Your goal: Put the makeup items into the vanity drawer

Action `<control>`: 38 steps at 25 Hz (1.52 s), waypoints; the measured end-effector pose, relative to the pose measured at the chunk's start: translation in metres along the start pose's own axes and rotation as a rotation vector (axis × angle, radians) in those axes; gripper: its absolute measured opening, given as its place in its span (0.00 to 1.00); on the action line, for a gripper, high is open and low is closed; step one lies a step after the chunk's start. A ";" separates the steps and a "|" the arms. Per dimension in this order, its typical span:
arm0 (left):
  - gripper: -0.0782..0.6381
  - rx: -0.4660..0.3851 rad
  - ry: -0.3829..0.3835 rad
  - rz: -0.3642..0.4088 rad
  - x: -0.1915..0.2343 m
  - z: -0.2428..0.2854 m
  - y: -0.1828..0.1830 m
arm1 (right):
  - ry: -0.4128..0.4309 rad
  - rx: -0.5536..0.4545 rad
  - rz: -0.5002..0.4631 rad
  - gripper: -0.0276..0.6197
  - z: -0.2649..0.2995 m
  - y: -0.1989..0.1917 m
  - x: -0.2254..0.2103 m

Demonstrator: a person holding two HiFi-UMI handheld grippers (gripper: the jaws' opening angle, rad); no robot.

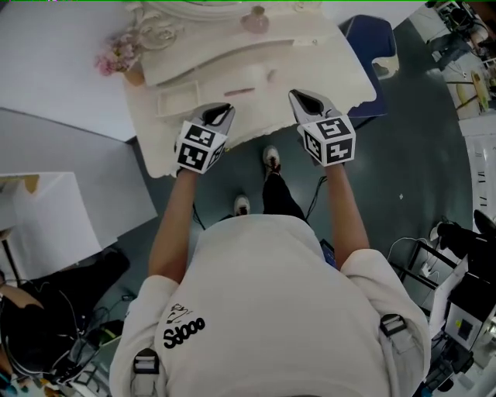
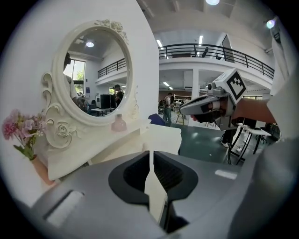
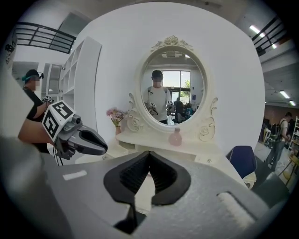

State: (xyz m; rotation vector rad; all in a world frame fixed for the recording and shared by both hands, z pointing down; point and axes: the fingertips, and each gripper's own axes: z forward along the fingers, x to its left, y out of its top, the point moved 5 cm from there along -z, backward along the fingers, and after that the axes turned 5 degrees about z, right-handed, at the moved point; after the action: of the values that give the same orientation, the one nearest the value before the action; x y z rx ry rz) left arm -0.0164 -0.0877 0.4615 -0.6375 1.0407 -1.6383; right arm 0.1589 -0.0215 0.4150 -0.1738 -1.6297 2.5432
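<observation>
A white vanity (image 1: 325,77) stands before me, and its drawer (image 1: 232,74) is pulled out. A thin pink stick (image 1: 239,91) and a small pink item (image 1: 271,76) lie in the drawer. A pink bottle (image 1: 254,21) (image 3: 175,137) stands on the top, below the oval mirror (image 3: 173,86). My left gripper (image 1: 225,111) (image 2: 150,151) hovers over the drawer's front left. A narrow gap shows between its jaws, with nothing in it. My right gripper (image 1: 298,97) (image 3: 149,153) hovers at the front right, shut and empty.
Pink flowers (image 1: 116,54) stand at the vanity's left end. A blue chair (image 1: 368,35) sits at its right. White panels (image 1: 54,77) close off the left side. Racks and cables (image 1: 457,271) crowd the floor at the right. My feet (image 1: 256,182) are at the vanity's front edge.
</observation>
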 end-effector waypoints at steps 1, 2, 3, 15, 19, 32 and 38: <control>0.17 0.014 -0.002 0.002 0.003 0.006 -0.002 | 0.002 0.007 0.010 0.05 0.007 -0.002 -0.006; 0.18 0.028 -0.001 0.003 0.007 0.013 -0.003 | 0.007 0.015 0.019 0.08 0.016 -0.003 -0.012; 0.18 0.042 0.003 0.000 0.012 0.020 -0.004 | 0.016 0.025 0.025 0.10 0.025 -0.005 -0.018; 0.29 0.249 -0.062 -0.021 0.060 0.119 -0.031 | 0.129 0.226 0.030 0.28 0.143 -0.055 -0.086; 0.30 0.334 -0.081 -0.006 0.065 0.146 -0.043 | 0.168 0.275 0.032 0.29 0.166 -0.070 -0.096; 0.30 0.567 -0.168 0.119 0.072 0.199 -0.089 | 0.249 0.299 0.047 0.30 0.205 -0.070 -0.118; 0.23 0.590 -0.200 0.122 0.066 0.203 -0.093 | 0.280 0.294 0.036 0.30 0.216 -0.063 -0.123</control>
State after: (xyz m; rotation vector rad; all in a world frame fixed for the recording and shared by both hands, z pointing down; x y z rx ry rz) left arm 0.0834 -0.2070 0.6345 -0.3232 0.4057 -1.6272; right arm 0.2478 -0.2086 0.5660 -0.5066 -1.1512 2.6034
